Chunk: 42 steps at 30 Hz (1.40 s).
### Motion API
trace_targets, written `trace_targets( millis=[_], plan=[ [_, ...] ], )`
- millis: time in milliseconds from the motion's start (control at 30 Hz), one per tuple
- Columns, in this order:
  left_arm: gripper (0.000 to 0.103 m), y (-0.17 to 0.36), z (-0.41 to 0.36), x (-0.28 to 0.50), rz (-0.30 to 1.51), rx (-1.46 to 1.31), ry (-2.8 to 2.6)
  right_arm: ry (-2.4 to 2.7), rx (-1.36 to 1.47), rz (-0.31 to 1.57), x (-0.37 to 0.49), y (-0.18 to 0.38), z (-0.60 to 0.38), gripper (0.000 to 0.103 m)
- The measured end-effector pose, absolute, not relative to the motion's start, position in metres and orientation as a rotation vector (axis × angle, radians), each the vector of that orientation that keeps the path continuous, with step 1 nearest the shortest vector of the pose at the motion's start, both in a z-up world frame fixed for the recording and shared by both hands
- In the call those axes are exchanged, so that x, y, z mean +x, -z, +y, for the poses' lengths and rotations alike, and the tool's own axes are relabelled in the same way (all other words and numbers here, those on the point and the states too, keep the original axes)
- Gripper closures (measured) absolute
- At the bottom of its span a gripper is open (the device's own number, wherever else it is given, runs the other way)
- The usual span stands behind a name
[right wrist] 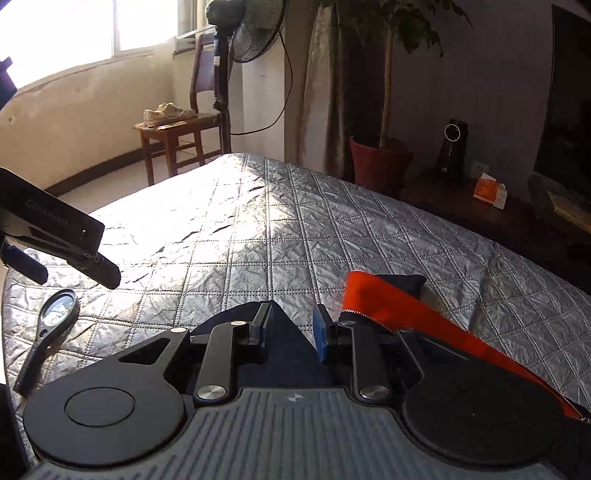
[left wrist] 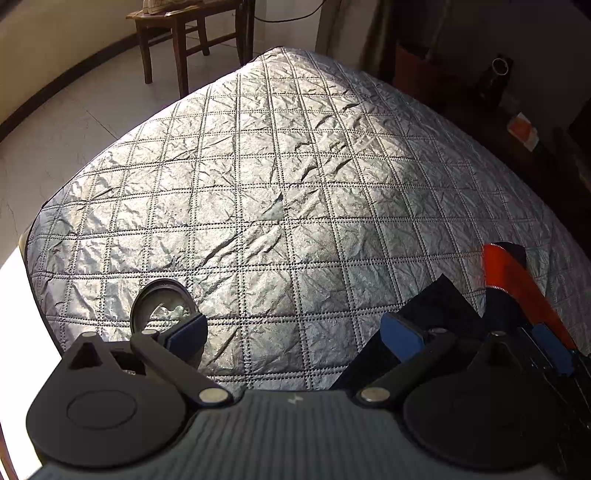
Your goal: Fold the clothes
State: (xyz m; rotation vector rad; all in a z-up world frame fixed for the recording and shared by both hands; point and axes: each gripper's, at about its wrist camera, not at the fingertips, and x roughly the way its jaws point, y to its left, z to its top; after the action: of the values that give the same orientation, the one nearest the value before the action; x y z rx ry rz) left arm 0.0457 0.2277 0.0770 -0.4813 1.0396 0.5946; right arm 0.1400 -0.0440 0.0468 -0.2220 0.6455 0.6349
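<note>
A dark navy garment with an orange-red lining (right wrist: 406,314) lies at the near right of the silver quilted table cover (right wrist: 258,221). In the left wrist view the garment (left wrist: 506,273) shows at the lower right. My left gripper (left wrist: 291,328) is open wide above the cover, its right finger next to the dark cloth (left wrist: 436,306). It also shows at the left of the right wrist view (right wrist: 92,269). My right gripper (right wrist: 291,328) is partly open with dark cloth between and under its fingers; I cannot tell if it touches them.
A magnifying glass (right wrist: 55,314) lies on the cover at the near left; it also shows in the left wrist view (left wrist: 162,302). Beyond the table stand a wooden chair (right wrist: 173,136) with shoes, a standing fan (right wrist: 255,33), a potted plant (right wrist: 380,162) and a dark side table with a tissue pack (right wrist: 491,192).
</note>
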Motion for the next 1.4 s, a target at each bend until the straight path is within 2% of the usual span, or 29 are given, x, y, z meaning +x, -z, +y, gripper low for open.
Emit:
trace_targets(
  millis=[67,133,267,367,500,533,567,600,633,667,733,800,833,867,900,933,1000,1033,1067,1100,1200,1267,1400],
  plan=[
    [0.004,-0.077,0.226,0.046,1.042,-0.478,-0.590,-0.539,-0.172,0.689,0.166,-0.045,-0.075,0.039],
    [0.004,-0.076,0.223,0.048,1.049,-0.472,-0.584,-0.504,-0.119,0.761,0.196,-0.042,-0.093,0.032],
    [0.004,-0.073,0.215,0.052,1.061,-0.456,-0.570,-0.596,-0.169,0.799,0.228,-0.035,-0.078,0.032],
    [0.004,-0.071,0.210,0.055,1.071,-0.442,-0.564,-0.680,-0.254,0.852,0.242,-0.024,-0.050,0.023],
    [0.004,-0.068,0.207,0.058,1.080,-0.431,-0.560,-0.637,-0.338,0.910,0.263,-0.001,-0.033,0.021],
    [0.004,-0.067,0.206,0.058,1.083,-0.431,-0.559,-0.638,-0.329,0.950,0.269,0.005,-0.035,0.027],
    [0.004,-0.066,0.206,0.058,1.087,-0.435,-0.556,-0.639,-0.320,0.990,0.274,0.011,-0.036,0.065],
    [0.004,-0.065,0.206,0.059,1.089,-0.439,-0.551,-0.645,-0.298,1.007,0.278,0.013,-0.039,0.083],
    [0.004,-0.065,0.205,0.059,1.091,-0.441,-0.547,-0.654,-0.267,1.010,0.280,0.014,-0.044,0.087],
    [0.004,-0.064,0.204,0.060,1.091,-0.439,-0.545,-0.645,-0.264,0.988,0.281,0.011,-0.048,0.095],
    [0.004,-0.063,0.202,0.061,1.094,-0.435,-0.541,-0.573,-0.313,0.873,0.284,-0.001,-0.050,0.095],
    [0.004,-0.062,0.198,0.063,1.101,-0.436,-0.530,-0.476,-0.340,0.708,0.286,-0.021,-0.056,0.089],
    [0.004,-0.062,0.196,0.064,1.101,-0.431,-0.527,-0.437,-0.352,0.634,0.285,-0.030,-0.059,0.079],
    [0.004,-0.061,0.194,0.065,1.102,-0.427,-0.524,-0.400,-0.374,0.549,0.280,-0.038,-0.062,0.082],
    [0.004,-0.061,0.192,0.065,1.102,-0.422,-0.521,-0.365,-0.399,0.450,0.271,-0.045,-0.065,0.080],
    [0.004,-0.061,0.191,0.066,1.103,-0.420,-0.519,-0.333,-0.422,0.353,0.260,-0.051,-0.070,0.073],
    [0.004,-0.059,0.190,0.066,1.111,-0.418,-0.520,-0.299,-0.407,0.324,0.247,-0.061,-0.081,0.071],
    [0.004,-0.059,0.191,0.066,1.113,-0.419,-0.521,-0.304,-0.382,0.367,0.244,-0.063,-0.088,0.057],
    [0.004,-0.058,0.191,0.066,1.113,-0.421,-0.521,-0.329,-0.354,0.433,0.242,-0.061,-0.095,0.036],
    [0.004,-0.058,0.191,0.065,1.112,-0.423,-0.521,-0.358,-0.329,0.500,0.239,-0.058,-0.103,0.031],
    [0.003,-0.059,0.190,0.065,1.110,-0.418,-0.520,-0.403,-0.367,0.680,0.215,-0.033,-0.123,0.042],
    [0.003,-0.057,0.188,0.066,1.118,-0.414,-0.516,-0.496,-0.321,0.809,0.196,-0.019,-0.136,0.042],
    [0.003,-0.056,0.184,0.068,1.122,-0.410,-0.506,-0.546,-0.426,0.898,0.156,0.006,-0.145,0.036]
  ],
)
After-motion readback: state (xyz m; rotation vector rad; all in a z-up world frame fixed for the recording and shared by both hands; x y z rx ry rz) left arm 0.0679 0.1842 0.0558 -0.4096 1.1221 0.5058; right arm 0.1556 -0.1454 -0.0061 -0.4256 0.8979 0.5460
